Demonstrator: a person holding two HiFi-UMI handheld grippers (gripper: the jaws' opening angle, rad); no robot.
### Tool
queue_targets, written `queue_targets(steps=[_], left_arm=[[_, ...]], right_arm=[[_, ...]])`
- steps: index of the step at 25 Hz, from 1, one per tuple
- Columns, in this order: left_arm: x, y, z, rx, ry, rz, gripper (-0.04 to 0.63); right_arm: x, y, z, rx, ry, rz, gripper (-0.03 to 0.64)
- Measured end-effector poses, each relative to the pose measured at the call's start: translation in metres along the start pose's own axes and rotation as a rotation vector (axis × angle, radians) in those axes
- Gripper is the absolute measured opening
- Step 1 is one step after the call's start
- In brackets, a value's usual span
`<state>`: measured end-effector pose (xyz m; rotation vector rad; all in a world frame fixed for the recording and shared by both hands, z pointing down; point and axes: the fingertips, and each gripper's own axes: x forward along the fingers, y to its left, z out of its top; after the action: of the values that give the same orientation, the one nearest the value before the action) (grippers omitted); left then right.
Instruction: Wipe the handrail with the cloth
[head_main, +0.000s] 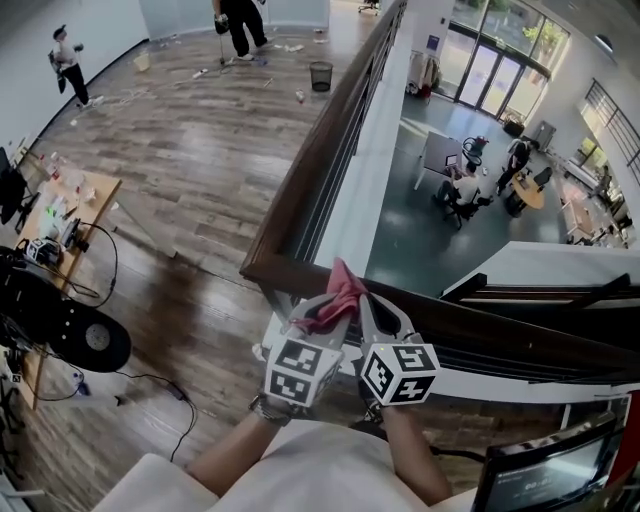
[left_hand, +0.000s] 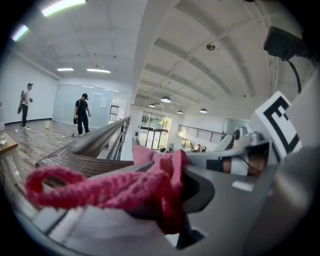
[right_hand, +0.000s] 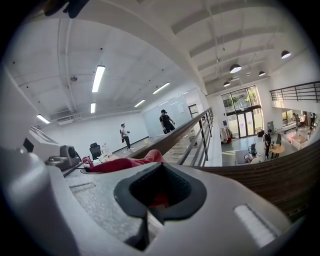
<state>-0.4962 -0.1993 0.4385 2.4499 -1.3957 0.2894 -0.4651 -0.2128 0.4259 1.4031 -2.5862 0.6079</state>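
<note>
Cloth (head_main: 338, 292), pink and loosely bunched, stands up in a peak between the two jaw tips, right over the dark wooden handrail (head_main: 330, 140) and close to its corner. Whether the fabric already presses on the wood cannot be told from above.

The left hand-held gripper (head_main: 322, 318) has its jaws closed on the cloth. In the left gripper view the fabric (left_hand: 150, 185) is clamped at the tips, and a thick rolled edge trails off to the left. The right hand-held gripper (head_main: 372, 312) lies just beside it, its jaws drawn together. In the right gripper view a sliver of red shows in the gap between the pads, so it appears to pinch a fold of the same cloth (right_hand: 127, 162), most of which lies to its left.

The handrail forms an L. Its corner sits just ahead of the left hand-held gripper and a little to that side. One run passes crosswise under both tools and off to the right. The other, longer run leads straight away from the person, seen stretching ahead in both gripper views (left_hand: 85, 150) (right_hand: 170, 137).

Judging from this, the wipe turns on that long axis: lower the cloth onto the rail top, then push forward along the far run or drag rightward along the near one. The left hand-held gripper is nearer the corner.
</note>
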Motion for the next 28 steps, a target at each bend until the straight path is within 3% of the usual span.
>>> queue_targets(steps=[28], left_arm=[[0.025,-0.059,-0.001,-0.029,0.036,-0.041,0.071]], right_arm=[[-0.042,-0.047,-0.003,-0.031,0.005,0.008,0.003]])
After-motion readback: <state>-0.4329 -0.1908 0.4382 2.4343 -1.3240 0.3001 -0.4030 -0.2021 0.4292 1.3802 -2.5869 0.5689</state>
